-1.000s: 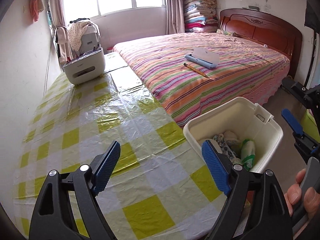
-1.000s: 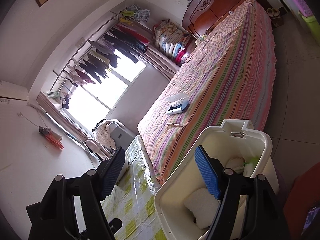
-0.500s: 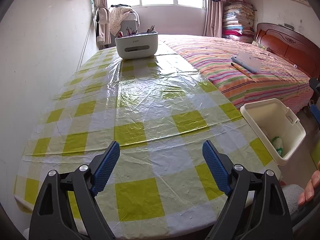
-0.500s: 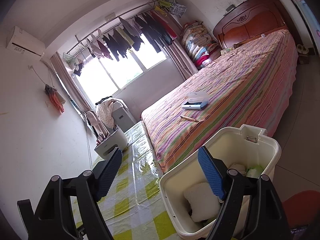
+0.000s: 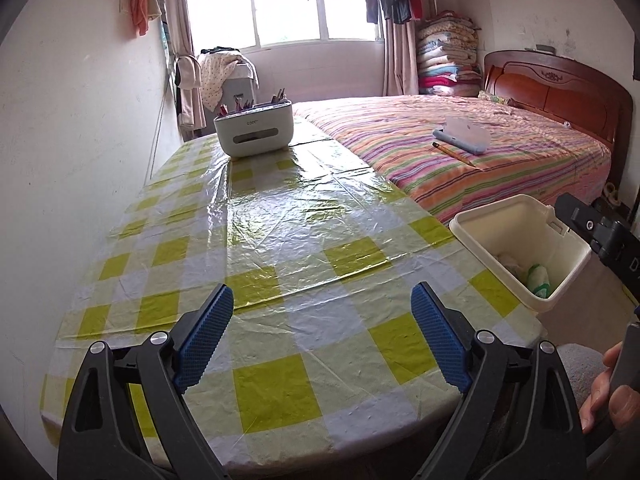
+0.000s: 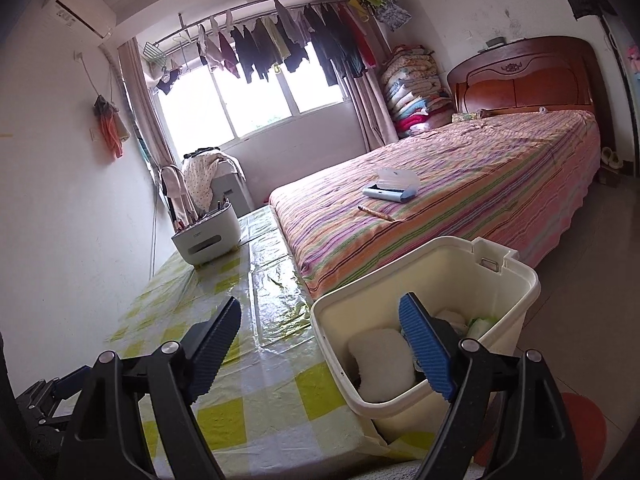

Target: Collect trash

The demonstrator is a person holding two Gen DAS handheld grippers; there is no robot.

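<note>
Trash already lies in the bin (image 6: 516,280) beside the table (image 5: 280,240); left gripper (image 5: 322,338) and right gripper (image 6: 320,346), jaws just widened, stand open and empty, and no further trash shows on the table.

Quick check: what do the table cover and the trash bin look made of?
Table cover: likely thin clear plastic film over checked cloth; it is glossy, creased, and mirrors the window. Trash bin: seemingly rigid moulded plastic, cream, smooth satin walls with a formed rim.

A bin (image 5: 558,240) holding trash (image 5: 538,280) stands just off the bench's (image 5: 280,240) right edge, an organizer box (image 5: 254,132) sits at the bench's far end, and the bed (image 5: 500,152) lies right of it.
</note>
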